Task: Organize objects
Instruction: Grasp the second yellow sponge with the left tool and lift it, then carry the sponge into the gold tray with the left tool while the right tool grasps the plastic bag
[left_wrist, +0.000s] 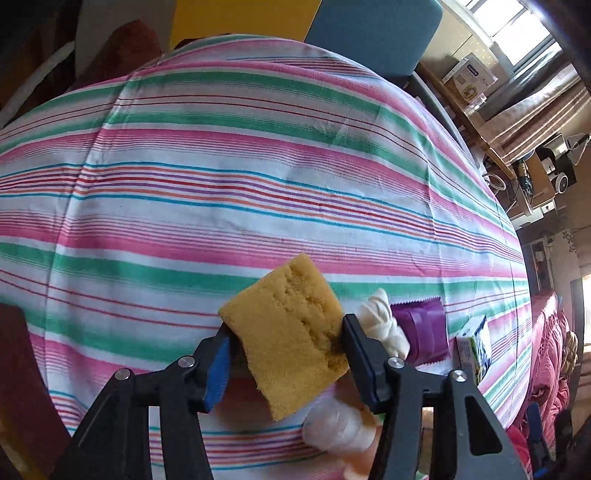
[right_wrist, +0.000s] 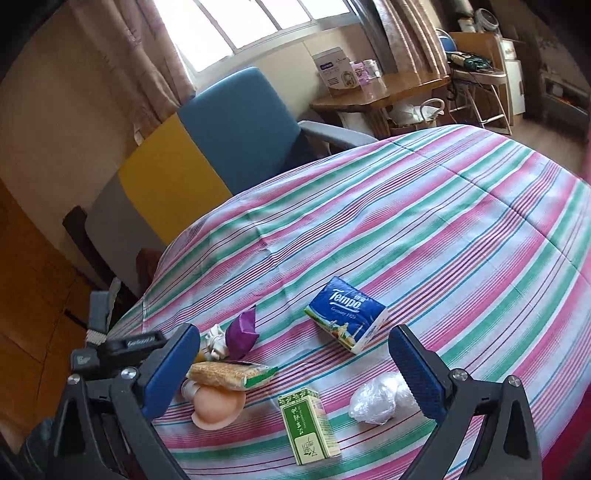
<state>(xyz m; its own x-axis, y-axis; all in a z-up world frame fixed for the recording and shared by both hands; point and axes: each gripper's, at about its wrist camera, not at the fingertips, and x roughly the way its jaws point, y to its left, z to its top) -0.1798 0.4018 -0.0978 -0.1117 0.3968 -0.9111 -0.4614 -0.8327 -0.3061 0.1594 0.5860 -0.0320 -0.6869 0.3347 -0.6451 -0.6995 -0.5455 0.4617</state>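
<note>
Striped tablecloth (right_wrist: 443, 229) covers the whole round table, mostly bare on the far side, clutter bunched at my near edge. Blue chair (right_wrist: 240, 125) and a yellow panel (right_wrist: 173, 173) sit behind the table, out of play. My left gripper (left_wrist: 284, 354) has its pads pressing on the yellow sponge (left_wrist: 288, 339), which is lifted above the cloth and tilted, one corner hanging down between the jaws. My right gripper (right_wrist: 295, 365) is spread wide with nothing in it, hovering over the clutter. Risk: the sponge is soft and caught only by its edges, so I judge it could squash, twist or slip out if I swing fast, and drop onto the pile below. Directly under it lie a white wrapped lump (left_wrist: 336, 428) and a peach round piece (right_wrist: 218, 410), so lowering here would land on them or shove them off the near edge. Around: the blue Tempo tissue pack (right_wrist: 347, 314) lies alone mid-cloth, the green carton (right_wrist: 308, 424) lies flat near my right jaws, a crumpled clear plastic bag (right_wrist: 380, 402) touches the inside of my right finger and could get dragged. Packaged corn cob (right_wrist: 229, 374) rests on the peach piece; purple wrapper (right_wrist: 243, 332) and a white knotted cloth (right_wrist: 216, 341) crowd just behind, blocking a clean reach.
</note>
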